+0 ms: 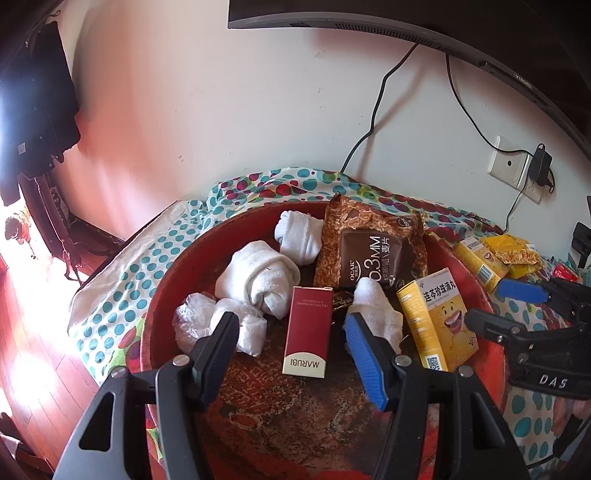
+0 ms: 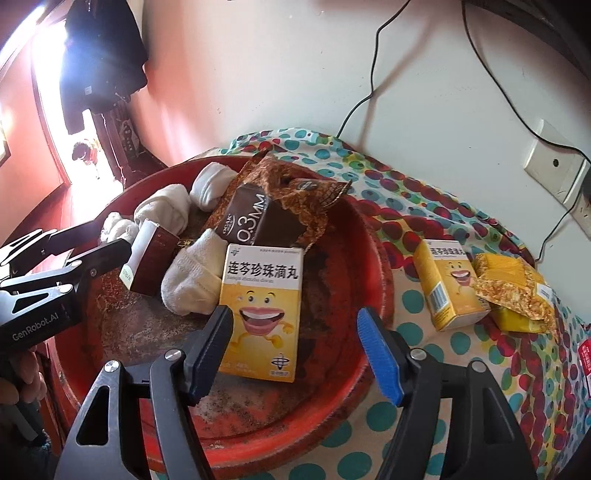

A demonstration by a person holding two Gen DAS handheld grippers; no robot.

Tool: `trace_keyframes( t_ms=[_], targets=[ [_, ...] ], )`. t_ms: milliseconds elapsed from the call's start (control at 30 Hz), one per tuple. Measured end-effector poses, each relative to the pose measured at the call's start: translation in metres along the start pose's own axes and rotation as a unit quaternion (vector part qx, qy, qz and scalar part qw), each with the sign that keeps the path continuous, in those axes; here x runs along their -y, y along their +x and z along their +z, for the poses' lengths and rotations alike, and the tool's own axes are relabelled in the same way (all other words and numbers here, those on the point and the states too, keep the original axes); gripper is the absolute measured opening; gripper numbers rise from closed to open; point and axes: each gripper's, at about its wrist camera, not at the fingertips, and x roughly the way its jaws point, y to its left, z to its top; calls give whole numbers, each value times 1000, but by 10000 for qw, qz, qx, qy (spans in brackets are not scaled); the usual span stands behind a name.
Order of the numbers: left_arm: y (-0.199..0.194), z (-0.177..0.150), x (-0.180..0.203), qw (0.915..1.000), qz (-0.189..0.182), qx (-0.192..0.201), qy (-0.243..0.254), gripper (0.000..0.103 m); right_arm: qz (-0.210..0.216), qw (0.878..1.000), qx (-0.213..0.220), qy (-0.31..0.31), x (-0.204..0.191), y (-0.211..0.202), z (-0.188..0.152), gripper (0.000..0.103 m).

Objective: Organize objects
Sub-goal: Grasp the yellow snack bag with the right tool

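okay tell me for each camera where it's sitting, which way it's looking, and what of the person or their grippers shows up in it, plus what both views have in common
Left wrist: on the left gripper, looking down into the red basin; the right gripper enters at right.
Right wrist: on the right gripper, open over the yellow box in the basin; the left gripper and a hand show at left.
Shared: basin, red box, socks, brown packet.

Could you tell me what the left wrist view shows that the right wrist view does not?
Only the left view shows the clear plastic-wrapped bundle and the monitor. Only the right view shows a fingertip behind the left tongs. Both show the red basin, the yellow box inside it, the brown snack bag, the rolled white socks and a second yellow box outside.
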Motion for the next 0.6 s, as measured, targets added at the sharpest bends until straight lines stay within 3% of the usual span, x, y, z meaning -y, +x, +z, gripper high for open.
trace_keyframes(
  t_ms=[167,333,533,600],
  targets=[
    [1,0,1,10000,32,-8,32,62,-453,9982,249,308,42,-17,3,81],
    [3,-1,1,10000,22,-23,21,62,-976,9916,411,742,98,-30,1,86],
    [3,-1,1,10000,-18,-42,-4,62,-1216,9778,434,1652,161,-38,-4,95],
    [4,-2,2,10000,-27,-52,19,62,-1343,9722,236,1906,176,-31,-4,95]
  ],
)
